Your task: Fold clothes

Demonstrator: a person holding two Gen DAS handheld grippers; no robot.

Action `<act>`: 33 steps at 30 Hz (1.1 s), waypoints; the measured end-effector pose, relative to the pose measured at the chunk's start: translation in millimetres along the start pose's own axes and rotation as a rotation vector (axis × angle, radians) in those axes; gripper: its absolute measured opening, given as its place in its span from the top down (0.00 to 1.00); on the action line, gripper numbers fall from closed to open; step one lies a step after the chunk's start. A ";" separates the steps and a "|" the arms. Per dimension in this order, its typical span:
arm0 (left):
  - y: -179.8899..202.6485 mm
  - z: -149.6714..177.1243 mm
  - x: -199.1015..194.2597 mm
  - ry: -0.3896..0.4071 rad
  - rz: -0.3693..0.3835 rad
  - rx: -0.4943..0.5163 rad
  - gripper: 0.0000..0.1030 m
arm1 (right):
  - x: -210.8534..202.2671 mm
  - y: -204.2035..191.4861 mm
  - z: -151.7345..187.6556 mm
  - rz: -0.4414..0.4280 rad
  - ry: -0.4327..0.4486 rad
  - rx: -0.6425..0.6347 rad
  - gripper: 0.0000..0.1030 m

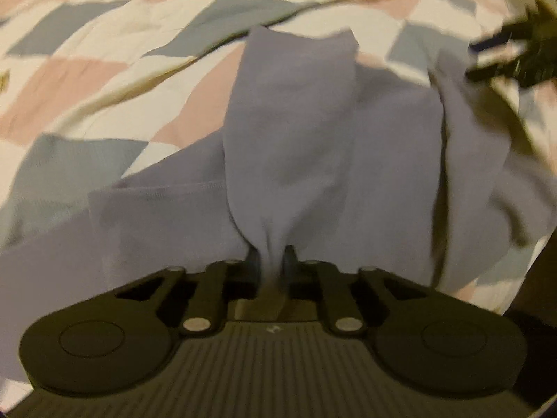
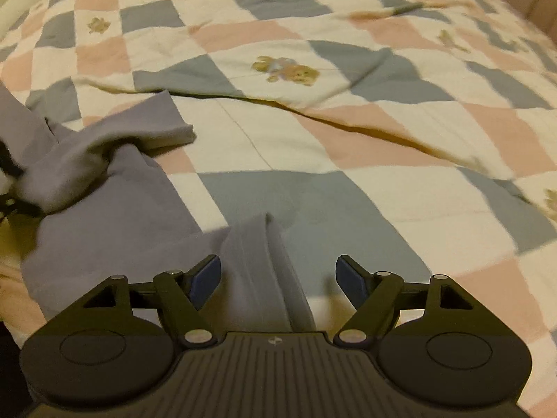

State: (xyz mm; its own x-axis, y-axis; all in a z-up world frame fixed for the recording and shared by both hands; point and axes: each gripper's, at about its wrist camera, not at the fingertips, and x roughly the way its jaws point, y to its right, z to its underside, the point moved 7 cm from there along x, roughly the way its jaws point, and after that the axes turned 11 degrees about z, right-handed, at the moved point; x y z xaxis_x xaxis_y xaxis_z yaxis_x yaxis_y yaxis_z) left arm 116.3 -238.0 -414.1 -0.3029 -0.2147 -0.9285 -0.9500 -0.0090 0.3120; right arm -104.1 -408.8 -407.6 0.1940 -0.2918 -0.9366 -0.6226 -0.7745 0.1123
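1. Two grippers work one soft lilac-grey knit garment (image 1: 348, 160) that lies rumpled on a bed under a patchwork quilt of cream, pink and grey-blue squares (image 2: 313, 132). Nearest in the left wrist view, the left gripper (image 1: 273, 254) has its fingers pinched tight on a gathered bunch of the fabric, which fans out beyond them.
2. In the right wrist view, the right gripper (image 2: 278, 278) has its fingers spread wide. A narrow strip of the garment (image 2: 268, 264) lies between them, but the blue pads (image 2: 209, 278) stand clear of it, so nothing is held there.
3. Judging by the heaped, twisted cloth, folding is at an early stage. No neat fold shows, a sleeve-like end (image 2: 153, 129) lies loose farther out on the quilt, and flattening and folding remain.
4. Farther off, bear motifs (image 2: 285, 69) dot the quilt.
5. Hard to read: both views are blurred, the garment's full outline is cut off, its kind is uncertain, and the dark shape at the upper right of the left view is probably the other gripper.
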 end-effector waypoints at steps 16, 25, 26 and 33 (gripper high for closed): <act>-140.1 -130.3 -236.7 0.706 -0.003 -0.478 0.94 | -61.1 100.3 -6.1 -0.179 0.161 0.520 0.95; -273.6 -207.5 -181.1 0.411 -0.450 -0.595 0.39 | -18.6 192.5 2.0 0.121 0.059 1.109 0.60; -272.2 -194.7 -169.4 0.375 -0.482 -0.569 0.38 | -16.8 192.3 5.4 0.159 0.051 1.130 0.40; -168.6 -71.0 -82.8 0.122 -0.431 -0.297 0.78 | -42.5 161.1 82.7 0.137 -0.025 1.177 0.25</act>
State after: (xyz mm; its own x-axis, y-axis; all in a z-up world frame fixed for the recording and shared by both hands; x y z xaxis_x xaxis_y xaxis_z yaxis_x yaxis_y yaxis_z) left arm 306.9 -288.0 -375.5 0.1373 -0.2421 -0.9605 -0.9189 -0.3932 -0.0323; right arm -275.2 -474.8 -377.1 0.0644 -0.3110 -0.9482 -0.9540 0.2597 -0.1499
